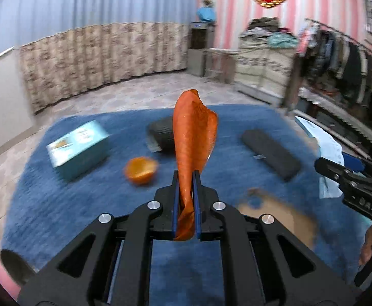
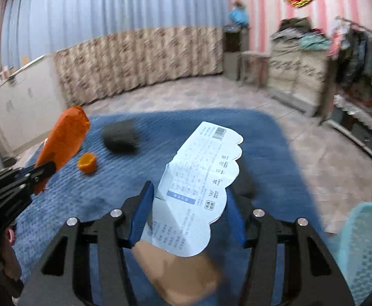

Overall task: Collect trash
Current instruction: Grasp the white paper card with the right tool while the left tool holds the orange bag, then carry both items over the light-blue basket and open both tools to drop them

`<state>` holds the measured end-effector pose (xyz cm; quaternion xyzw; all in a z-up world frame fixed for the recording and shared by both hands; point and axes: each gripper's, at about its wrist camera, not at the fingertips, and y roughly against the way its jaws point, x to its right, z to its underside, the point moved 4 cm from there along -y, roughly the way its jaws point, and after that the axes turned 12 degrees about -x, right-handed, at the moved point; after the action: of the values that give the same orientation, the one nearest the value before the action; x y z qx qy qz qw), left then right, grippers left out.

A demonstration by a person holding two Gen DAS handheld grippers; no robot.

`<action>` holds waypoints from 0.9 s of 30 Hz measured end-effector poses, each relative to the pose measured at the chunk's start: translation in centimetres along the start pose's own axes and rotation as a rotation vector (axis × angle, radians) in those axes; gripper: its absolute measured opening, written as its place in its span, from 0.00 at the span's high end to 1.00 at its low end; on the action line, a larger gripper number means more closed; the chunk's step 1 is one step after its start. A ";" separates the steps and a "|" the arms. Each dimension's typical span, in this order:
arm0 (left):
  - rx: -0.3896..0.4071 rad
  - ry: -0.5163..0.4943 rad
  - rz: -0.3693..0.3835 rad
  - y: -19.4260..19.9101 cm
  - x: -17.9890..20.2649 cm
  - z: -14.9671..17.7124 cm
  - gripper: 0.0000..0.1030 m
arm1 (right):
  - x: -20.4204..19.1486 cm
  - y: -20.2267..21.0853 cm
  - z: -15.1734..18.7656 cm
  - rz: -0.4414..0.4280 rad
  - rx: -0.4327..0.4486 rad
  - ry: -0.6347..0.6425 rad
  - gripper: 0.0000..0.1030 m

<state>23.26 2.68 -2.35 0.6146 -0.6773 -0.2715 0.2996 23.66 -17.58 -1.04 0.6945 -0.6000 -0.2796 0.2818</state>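
My left gripper (image 1: 186, 176) is shut on an orange wrapper (image 1: 195, 137) and holds it upright above the blue rug (image 1: 84, 199); it also shows in the right wrist view (image 2: 63, 135). My right gripper (image 2: 188, 191) holds a pale blue printed paper package (image 2: 201, 183) between its blue pads; the jaws stand fairly wide around it. The package also shows in the left wrist view (image 1: 329, 158). An orange peel cup (image 1: 141, 169) lies on the rug. A brown cardboard piece (image 2: 181, 270) lies under my right gripper.
A teal box (image 1: 80, 149), a dark grey roll (image 1: 161, 134) and a dark grey flat case (image 1: 271, 154) lie on the rug. A teal mesh basket (image 2: 364, 250) stands at the right. A clothes rack (image 1: 344, 58) and dressers line the right wall.
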 end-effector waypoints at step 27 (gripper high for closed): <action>-0.027 -0.485 0.386 -3.2 35.0 4.1 0.92 | 30.0 9.6 13.6 0.390 0.061 -0.568 0.47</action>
<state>20.14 -32.50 -4.94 0.3877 -0.8296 -0.3575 0.1833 11.03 -49.24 -4.85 0.4694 -0.7840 -0.3846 0.1309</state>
